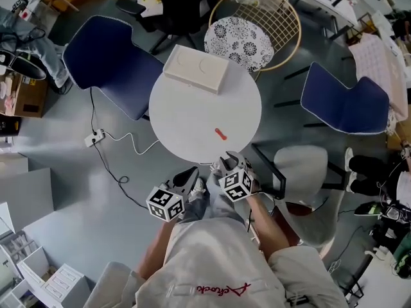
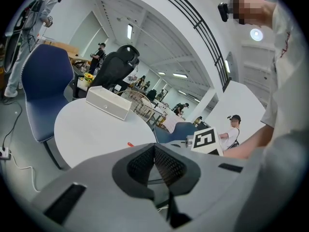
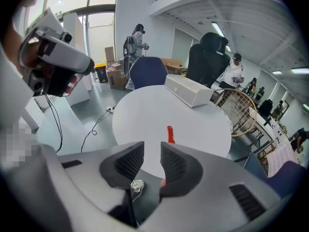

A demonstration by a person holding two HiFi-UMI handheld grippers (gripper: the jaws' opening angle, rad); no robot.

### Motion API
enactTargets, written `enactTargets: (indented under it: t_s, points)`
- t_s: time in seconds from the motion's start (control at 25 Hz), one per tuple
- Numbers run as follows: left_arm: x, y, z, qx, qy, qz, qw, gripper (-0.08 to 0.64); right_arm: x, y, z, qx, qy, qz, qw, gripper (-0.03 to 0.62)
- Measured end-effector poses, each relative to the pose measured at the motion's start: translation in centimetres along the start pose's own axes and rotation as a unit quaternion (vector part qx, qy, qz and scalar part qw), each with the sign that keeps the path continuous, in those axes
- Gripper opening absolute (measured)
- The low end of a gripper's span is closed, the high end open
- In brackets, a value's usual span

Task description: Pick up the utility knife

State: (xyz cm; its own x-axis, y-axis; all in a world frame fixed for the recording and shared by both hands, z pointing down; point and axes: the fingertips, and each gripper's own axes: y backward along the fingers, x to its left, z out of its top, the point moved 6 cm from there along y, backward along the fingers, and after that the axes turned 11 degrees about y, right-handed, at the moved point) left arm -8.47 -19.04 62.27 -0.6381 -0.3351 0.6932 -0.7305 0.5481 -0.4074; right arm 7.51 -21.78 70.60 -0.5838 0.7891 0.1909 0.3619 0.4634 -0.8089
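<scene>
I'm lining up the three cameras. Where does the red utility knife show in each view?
Head view: utility knife on the table, near half, right of centre.
Left gripper view: a small red sliver just left of the left claw.
Right gripper view: centre, just above the right claw.
Shared landmark: the white box.

The only lettering is a red script logo [image 1: 221, 290] on the person's pale shirt [image 1: 212, 255] in the head view. It runs upside down and seems too small to read. The marker cubes [image 1: 166, 203] on the left gripper [image 1: 191, 177] and right gripper [image 1: 225, 160] bear black-and-white square patterns, not letters.
</scene>
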Motion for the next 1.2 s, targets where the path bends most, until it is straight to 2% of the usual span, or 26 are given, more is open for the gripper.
enactTargets:
  t_s: [0.24,0.6,1.2]
  points:
    - [0.5,0.7,-0.3,-0.002,0.006,0.012,0.9999,0.012,-2.9,-3.4,0.3,0.014,-0.014,0.0,1.0,0.109]
    - [1.5,2.1,-0.7,-0.004,0.018,0.033,0.9993,0.012,-5.0,-8.0,0.8,0.053,-0.021,0.027,0.998,0.109]
    - [2.4,2.6,-0.6,0.001,0.026,0.041,0.9988,0.012,-5.9,-9.7,1.5,0.057,-0.027,0.058,0.996,0.103]
